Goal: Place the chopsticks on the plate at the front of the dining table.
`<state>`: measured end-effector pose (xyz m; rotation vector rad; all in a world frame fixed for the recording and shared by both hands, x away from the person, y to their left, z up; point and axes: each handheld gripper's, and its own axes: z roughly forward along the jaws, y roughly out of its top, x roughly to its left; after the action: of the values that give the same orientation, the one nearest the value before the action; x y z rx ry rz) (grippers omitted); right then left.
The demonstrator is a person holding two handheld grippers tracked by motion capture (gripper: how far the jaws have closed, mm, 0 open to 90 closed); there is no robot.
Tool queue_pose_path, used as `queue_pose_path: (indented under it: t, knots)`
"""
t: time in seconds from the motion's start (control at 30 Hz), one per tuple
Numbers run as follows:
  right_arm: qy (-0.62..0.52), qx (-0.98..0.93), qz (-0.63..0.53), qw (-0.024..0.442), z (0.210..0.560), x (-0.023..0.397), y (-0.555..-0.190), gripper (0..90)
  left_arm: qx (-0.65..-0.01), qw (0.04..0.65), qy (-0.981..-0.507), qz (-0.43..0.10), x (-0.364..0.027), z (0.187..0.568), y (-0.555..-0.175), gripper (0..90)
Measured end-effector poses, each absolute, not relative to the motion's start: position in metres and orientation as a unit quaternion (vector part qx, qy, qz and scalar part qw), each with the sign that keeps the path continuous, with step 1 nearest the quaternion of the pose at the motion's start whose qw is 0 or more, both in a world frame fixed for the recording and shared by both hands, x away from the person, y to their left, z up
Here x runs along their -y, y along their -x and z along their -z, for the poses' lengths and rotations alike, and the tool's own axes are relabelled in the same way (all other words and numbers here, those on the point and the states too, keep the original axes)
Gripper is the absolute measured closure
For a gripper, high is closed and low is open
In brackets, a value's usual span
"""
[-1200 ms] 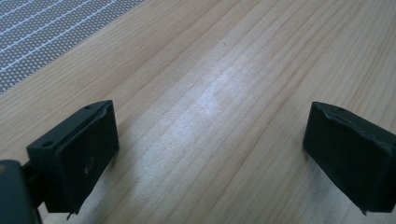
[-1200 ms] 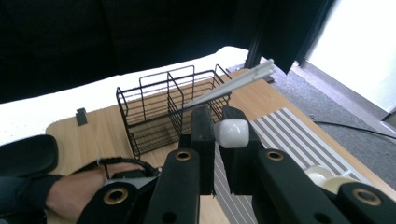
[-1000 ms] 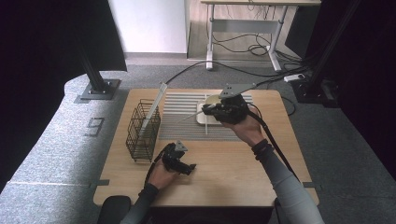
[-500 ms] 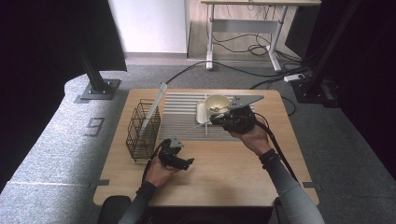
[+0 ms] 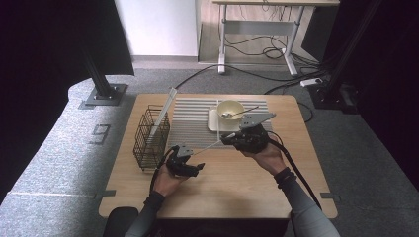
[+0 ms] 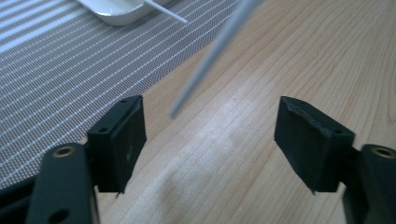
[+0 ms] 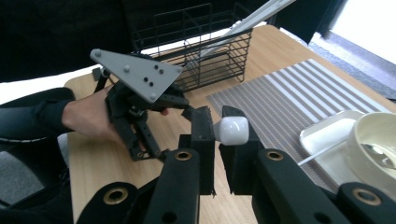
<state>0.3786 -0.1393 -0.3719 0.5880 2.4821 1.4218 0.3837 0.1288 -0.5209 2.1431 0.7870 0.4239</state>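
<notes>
Gripping a white chopstick (image 5: 210, 146), right tool (image 7: 217, 128), chopstick's far tip blurred.

Grey carpet floor (image 5: 59, 148), white wall (image 5: 158, 24)

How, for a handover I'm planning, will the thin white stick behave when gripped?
Probably stiff: the white stick juts straight from the right gripper, clamped on its thick end. Likely light: that end grip alone carries it. Its smooth, round shaft may slip or roll.
</notes>
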Motion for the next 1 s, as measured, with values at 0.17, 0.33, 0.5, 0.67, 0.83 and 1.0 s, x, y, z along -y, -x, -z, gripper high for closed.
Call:
queue_pose_path:
  t: [0.17,0.33,0.5,0.67,0.83,1.0]
  knots:
    - [-0.194,-0.849,-0.480,0.101,0.377,0.135,-0.375,82.9,-0.301,0.412,-0.843,-0.174,-0.129,0.519,-0.381,36.8]
    - [-0.189,-0.853,-0.478,0.094,0.380,0.131,-0.373,82.9,-0.290,0.418,-0.843,-0.176,-0.130,0.520,-0.379,51.6]
    - [-0.187,-0.855,-0.476,0.093,0.381,0.128,-0.371,82.9,-0.278,0.432,-0.840,-0.174,-0.131,0.518,-0.378,65.9]
    - [-0.192,-0.852,-0.479,0.088,0.380,0.131,-0.373,82.9,-0.257,0.435,-0.846,-0.173,-0.130,0.517,-0.375,76.5]
    - [-0.205,-0.844,-0.489,0.075,0.378,0.134,-0.381,82.0,-0.237,0.429,-0.852,-0.185,-0.125,0.516,-0.372,80.1]
    - [-0.222,-0.840,-0.488,0.078,0.379,0.138,-0.392,78.6,-0.220,0.421,-0.859,-0.192,-0.123,0.516,-0.370,83.0]
